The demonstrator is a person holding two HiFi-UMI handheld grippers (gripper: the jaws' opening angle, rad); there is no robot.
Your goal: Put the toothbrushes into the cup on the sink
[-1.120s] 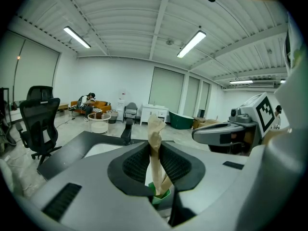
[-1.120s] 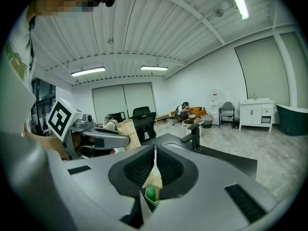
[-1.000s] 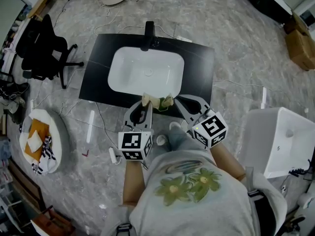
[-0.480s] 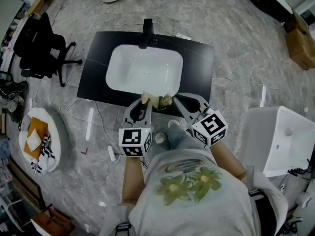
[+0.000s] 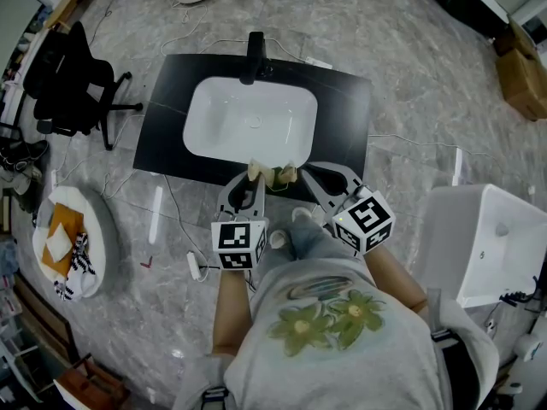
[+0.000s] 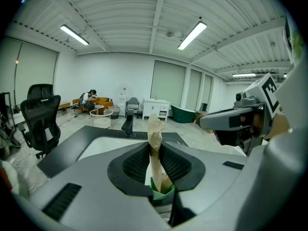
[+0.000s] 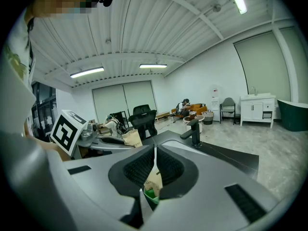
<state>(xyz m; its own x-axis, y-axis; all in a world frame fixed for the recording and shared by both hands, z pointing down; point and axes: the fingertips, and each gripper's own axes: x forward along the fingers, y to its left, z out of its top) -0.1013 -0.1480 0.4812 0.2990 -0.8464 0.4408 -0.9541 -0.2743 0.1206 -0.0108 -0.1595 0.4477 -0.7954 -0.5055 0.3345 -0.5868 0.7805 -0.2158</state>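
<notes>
A white basin (image 5: 252,122) sits in a black countertop (image 5: 342,118) with a black faucet (image 5: 255,54) at its far side. Both grippers hover side by side over the counter's near edge. My left gripper (image 5: 254,178) (image 6: 155,150) is shut on a tan paper-wrapped toothbrush (image 6: 155,134) with a green base, which sticks up between the pads. My right gripper (image 5: 297,176) (image 7: 155,155) is shut on a thin, flat tan and green toothbrush pack (image 7: 154,182), seen edge-on. No cup shows clearly in any view.
A black office chair (image 5: 73,84) stands left of the sink. A round basket of cloths (image 5: 73,242) lies on the floor at the left, and a white cabinet (image 5: 487,246) stands at the right. Cables trail over the marble floor. The person's torso fills the bottom of the head view.
Hardly anything: the left gripper has drifted a touch to the right and both grippers keep their hold in front of the sink.
</notes>
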